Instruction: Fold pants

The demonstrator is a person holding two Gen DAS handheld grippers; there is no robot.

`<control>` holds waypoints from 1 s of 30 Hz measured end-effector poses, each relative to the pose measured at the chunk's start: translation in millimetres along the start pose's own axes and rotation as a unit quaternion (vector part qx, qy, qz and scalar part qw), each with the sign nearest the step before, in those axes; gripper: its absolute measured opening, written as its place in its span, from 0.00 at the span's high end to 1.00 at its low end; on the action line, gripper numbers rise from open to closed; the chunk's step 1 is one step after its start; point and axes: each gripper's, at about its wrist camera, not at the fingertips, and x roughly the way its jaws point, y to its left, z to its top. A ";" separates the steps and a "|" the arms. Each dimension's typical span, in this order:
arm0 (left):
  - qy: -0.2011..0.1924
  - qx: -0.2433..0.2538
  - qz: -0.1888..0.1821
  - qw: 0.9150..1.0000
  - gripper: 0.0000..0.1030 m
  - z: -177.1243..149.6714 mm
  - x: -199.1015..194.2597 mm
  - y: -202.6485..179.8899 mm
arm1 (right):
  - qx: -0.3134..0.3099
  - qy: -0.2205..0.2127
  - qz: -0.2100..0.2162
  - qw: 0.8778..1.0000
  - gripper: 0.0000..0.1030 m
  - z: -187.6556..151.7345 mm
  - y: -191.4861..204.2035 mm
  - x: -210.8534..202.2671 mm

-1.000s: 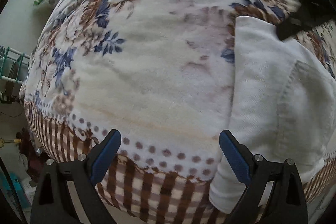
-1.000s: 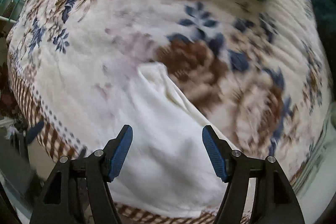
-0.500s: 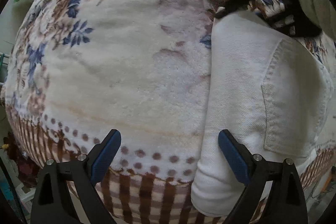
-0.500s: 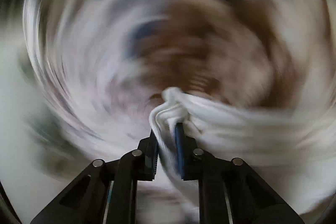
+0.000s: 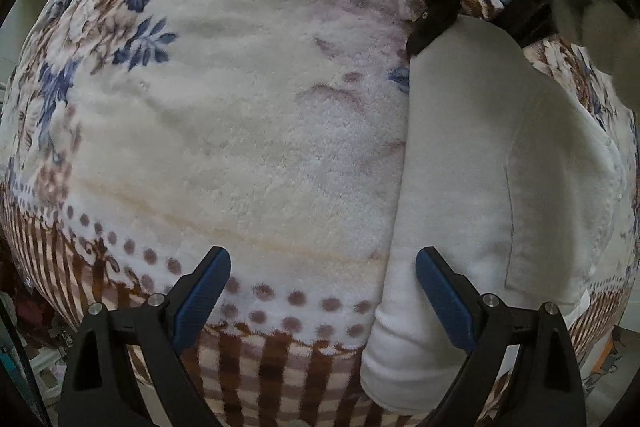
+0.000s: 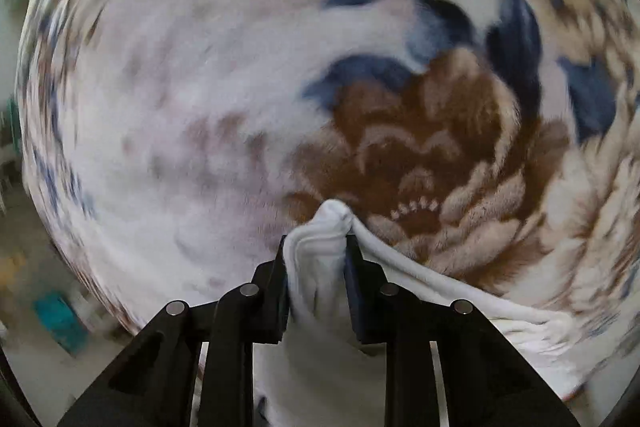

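White pants (image 5: 480, 187) lie folded lengthwise on a floral blanket (image 5: 240, 127), back pocket up, at the right of the left wrist view. My left gripper (image 5: 322, 259) hangs open above the blanket, pointing down; its right finger (image 5: 440, 291) is over the pants' near left edge, with only blanket between the jaws. At the pants' far corner my right gripper (image 5: 436, 15) comes down. In the right wrist view a bunched fold of pants (image 6: 320, 291) sits pinched between the right gripper's (image 6: 316, 243) pads, lifted off the blanket (image 6: 200, 87); its jaws are opening slightly.
A white-gloved hand (image 5: 592, 7) holds the right gripper at the top right. The blanket's striped border (image 5: 260, 367) hangs over the bed's near edge. Room clutter shows dimly beyond the left edge.
The right gripper has closed on the pants' far corner and raised it from the blanket. The left gripper has sunk toward the bed, and the pants' near edge now lies under its right finger.
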 end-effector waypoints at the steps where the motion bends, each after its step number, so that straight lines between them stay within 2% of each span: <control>1: 0.001 -0.001 -0.012 1.000 0.08 -0.2 -0.2 2.9 | 0.052 0.007 0.042 0.998 0.75 3.6 -19.0 2.5; 2: 0.001 -0.002 -0.024 1.000 0.08 -0.3 -2.0 5.6 | 0.097 0.013 0.095 0.991 0.75 5.2 -39.1 2.7; 4: -0.005 -0.011 -0.063 0.998 0.08 1.5 -6.5 16.6 | 0.079 0.007 0.132 0.988 0.68 -1.5 -46.0 -7.0; 5: -0.007 -0.016 -0.078 0.997 0.07 3.1 -10.0 22.3 | 0.059 -0.001 0.138 0.989 0.49 -7.2 -46.1 -15.8; 6: -0.011 -0.023 -0.091 0.996 0.06 5.2 -15.2 28.5 | 0.038 -0.012 0.137 0.990 0.23 -17.3 -46.9 -29.5; 7: -0.015 -0.029 -0.100 0.994 0.06 6.9 -19.5 33.1 | 0.023 -0.037 0.131 0.991 0.16 -31.3 -53.4 -47.5; 10: -0.024 -0.048 -0.140 0.989 0.06 14.5 -29.7 45.8 | 0.015 -0.130 0.117 0.984 0.15 -76.7 -89.3 -94.9; 12: -0.018 -0.049 -0.155 0.986 0.06 20.9 -29.3 47.4 | 0.032 -0.171 0.112 0.978 0.13 -109.2 -123.6 -117.0; 14: -0.007 -0.045 -0.171 0.984 0.06 26.2 -23.2 41.7 | 0.059 -0.190 0.107 0.974 0.12 -140.6 -164.5 -124.5; 16: 0.003 -0.042 -0.190 0.981 0.06 31.9 -16.6 32.7 | 0.084 -0.188 0.115 0.972 0.12 -170.4 -198.5 -113.0; 18: 0.015 -0.039 -0.209 0.977 0.06 35.0 -7.6 19.8 | 0.114 -0.174 0.128 0.970 0.12 -197.4 -230.5 -84.1; 21: 0.025 -0.023 -0.209 0.977 0.06 36.7 3.5 5.2 | 0.126 -0.153 0.183 0.963 0.12 -219.9 -262.7 -33.7; 23: 0.027 -0.016 -0.217 0.976 0.06 36.2 10.4 -0.1 | 0.108 -0.144 0.236 0.955 0.12 -225.1 -270.3 -0.4; 26: 0.036 -0.016 -0.237 0.971 0.06 34.6 22.3 -3.6 | 0.096 -0.141 0.278 0.945 0.09 -220.6 -273.8 34.6; 30: 0.040 -0.018 -0.252 0.967 0.06 33.4 29.6 -3.4 | 0.090 -0.148 0.325 0.930 0.05 -216.1 -278.0 44.4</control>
